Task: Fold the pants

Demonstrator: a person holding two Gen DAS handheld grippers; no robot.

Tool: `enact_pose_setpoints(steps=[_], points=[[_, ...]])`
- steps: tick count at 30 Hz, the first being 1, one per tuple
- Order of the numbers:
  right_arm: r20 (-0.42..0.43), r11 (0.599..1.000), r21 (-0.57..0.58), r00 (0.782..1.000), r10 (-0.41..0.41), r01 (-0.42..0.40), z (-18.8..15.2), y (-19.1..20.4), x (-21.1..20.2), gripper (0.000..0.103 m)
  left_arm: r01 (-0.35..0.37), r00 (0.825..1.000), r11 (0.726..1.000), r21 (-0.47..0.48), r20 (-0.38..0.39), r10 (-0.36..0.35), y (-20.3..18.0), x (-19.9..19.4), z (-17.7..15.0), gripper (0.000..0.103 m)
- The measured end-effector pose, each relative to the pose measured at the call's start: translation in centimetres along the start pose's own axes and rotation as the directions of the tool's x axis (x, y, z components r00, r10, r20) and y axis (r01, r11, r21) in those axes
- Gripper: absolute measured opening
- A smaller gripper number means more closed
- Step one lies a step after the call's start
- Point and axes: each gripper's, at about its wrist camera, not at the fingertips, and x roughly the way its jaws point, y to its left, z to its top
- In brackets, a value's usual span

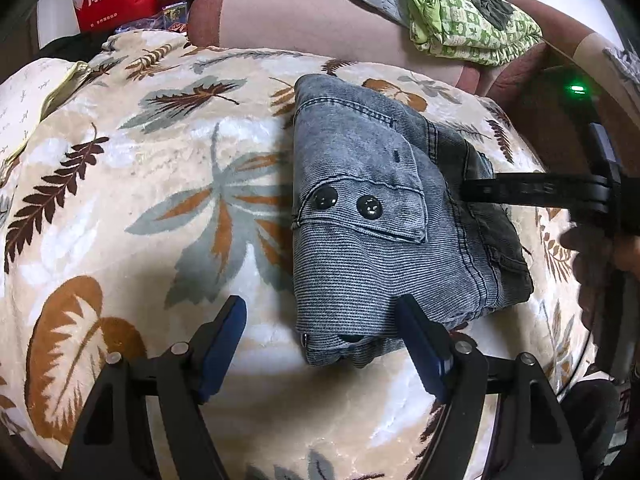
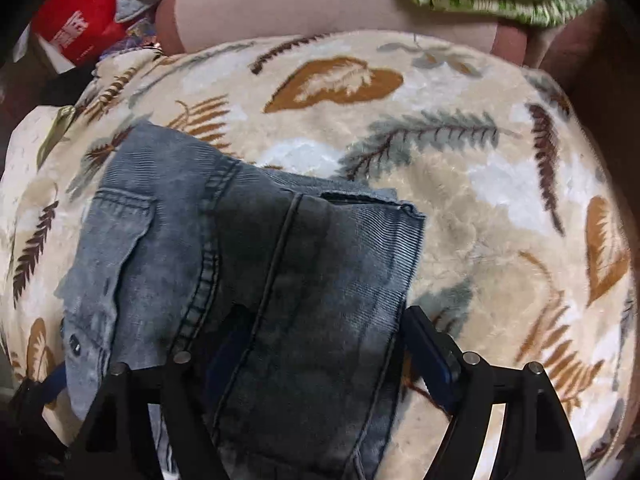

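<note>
Left wrist view: the grey-blue ribbed denim pants (image 1: 384, 216) lie folded into a compact packet on the leaf-patterned plush blanket (image 1: 160, 200), apparently nearly finished. The left tongs (image 1: 322, 340) gape wide at the packet's near edge, pinching nothing.

Right wrist view: the right tongs (image 2: 320, 340) straddle the packet (one finger hidden beneath a layer), tilted steeply down, spread wide.

Pants (image 1: 384, 216): grey-blue ribbed denim, folded into a compact stack, lying flat on my leaf-print blanket (image 1: 140, 184). Flap pocket w/ two black buttons faces up; darker layer sticks out at right.
</note>
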Motion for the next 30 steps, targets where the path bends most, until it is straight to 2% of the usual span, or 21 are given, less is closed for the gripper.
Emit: enact_pose_setpoints(steps=[3, 5, 8, 9, 11, 15, 22, 27, 30], points=[[0.049, 0.999, 0.009, 0.998, 0.043, -0.043, -1.6, -0.2, -2.2, 0.081, -0.004, 1.000, 1.000, 0.000, 0.000, 0.004, -0.1, 0.0, 0.0, 0.078], [0.048, 0.999, 0.001, 0.998, 0.051, -0.051, -2.8, 0.0, -2.5, 0.081, -0.008, 1.000, 1.000, 0.002, -0.001, 0.008, -0.2, 0.0, 0.0, 0.078], [-0.029, 0.999, -0.034, 1.000, 0.012, -0.013, -4.5, 0.1, -0.2, 0.081, -0.001, 1.000, 1.000, -0.001, -0.010, 0.001, -0.2, 0.2, 0.0, 0.078], [-0.030, 0.999, -0.010, 0.999, 0.031, -0.031, -5.0, -0.5, 0.5, 0.083, -0.006, 1.000, 1.000, 0.001, -0.012, 0.006, -0.2, 0.2, 0.0, 0.078], [-0.027, 0.997, 0.044, 0.998, 0.058, -0.057, -5.1, -1.2, 0.5, 0.086, -0.011, 1.000, 1.000, 0.007, -0.005, 0.011, -0.2, 0.1, 0.0, 0.078], [-0.015, 1.000, 0.005, 1.000, 0.027, -0.027, -5.0, -0.6, 0.2, 0.086, -0.012, 1.000, 1.000, 0.002, -0.008, 0.012, -0.1, 0.1, 0.0, 0.078], [-0.022, 0.999, 0.044, 1.000, 0.021, -0.020, -5.3, -0.9, 0.6, 0.089, 0.006, 1.000, 1.000, 0.007, -0.009, -0.005, 0.1, 0.2, 0.1, 0.078], [-0.040, 0.999, 0.008, 0.998, -0.045, 0.046, -5.1, -0.2, 0.4, 0.090, 0.015, 1.000, 1.000, 0.002, -0.011, -0.015, 0.2, 0.4, 0.1, 0.079], [-0.043, 0.998, 0.009, 0.998, -0.054, 0.054, -5.0, 0.0, 0.4, 0.091, 0.018, 1.000, 1.000, 0.008, -0.014, -0.018, 0.3, 0.4, 0.1, 0.079]])
